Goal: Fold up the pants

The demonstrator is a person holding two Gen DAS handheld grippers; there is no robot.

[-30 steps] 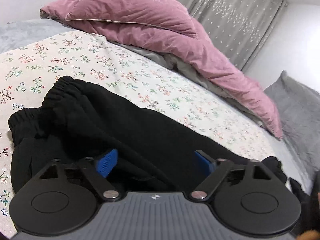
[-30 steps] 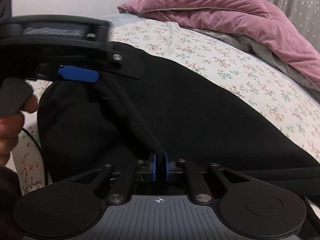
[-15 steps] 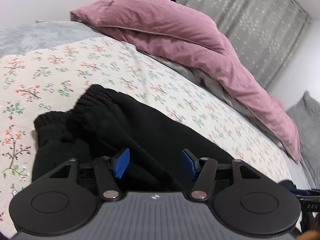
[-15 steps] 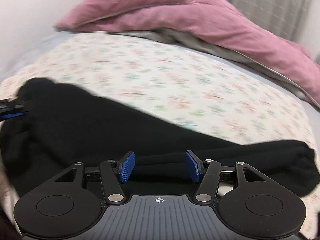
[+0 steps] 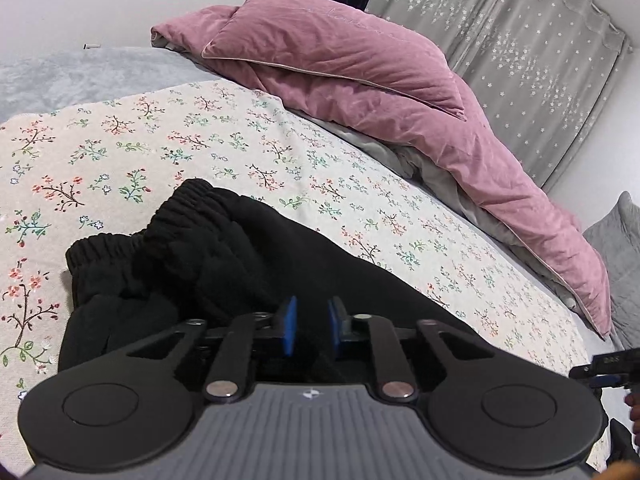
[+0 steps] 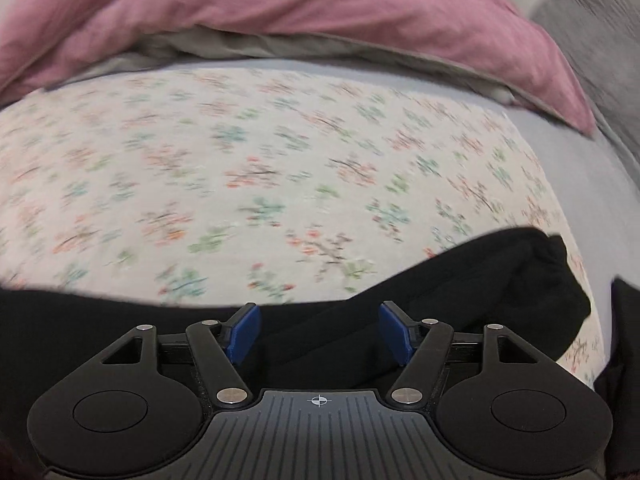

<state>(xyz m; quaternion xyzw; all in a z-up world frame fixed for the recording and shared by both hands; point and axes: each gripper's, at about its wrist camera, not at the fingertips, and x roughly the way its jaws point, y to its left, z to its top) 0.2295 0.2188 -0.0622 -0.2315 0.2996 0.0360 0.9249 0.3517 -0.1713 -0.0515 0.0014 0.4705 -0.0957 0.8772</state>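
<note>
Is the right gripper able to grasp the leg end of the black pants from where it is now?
Probably yes. The right gripper is open, its jaws having just been widening, and the black pants lie between and ahead of them with nothing covering the leg end.

Right hand-held gripper [image 6: 318,330] points down at the bed, blue pads [image 6: 244,330] standing wide apart; the jaws have just been opening. Black pants [image 6: 460,292] lie across the lower frame on the floral sheet [image 6: 280,168], their fabric below and between the pads, neither pad pressing on it. One dark pant end reaches toward the right edge. Behind, a pink duvet [image 6: 320,4] over grey bedding [image 6: 248,46]. Sheet pattern blurred.
</note>
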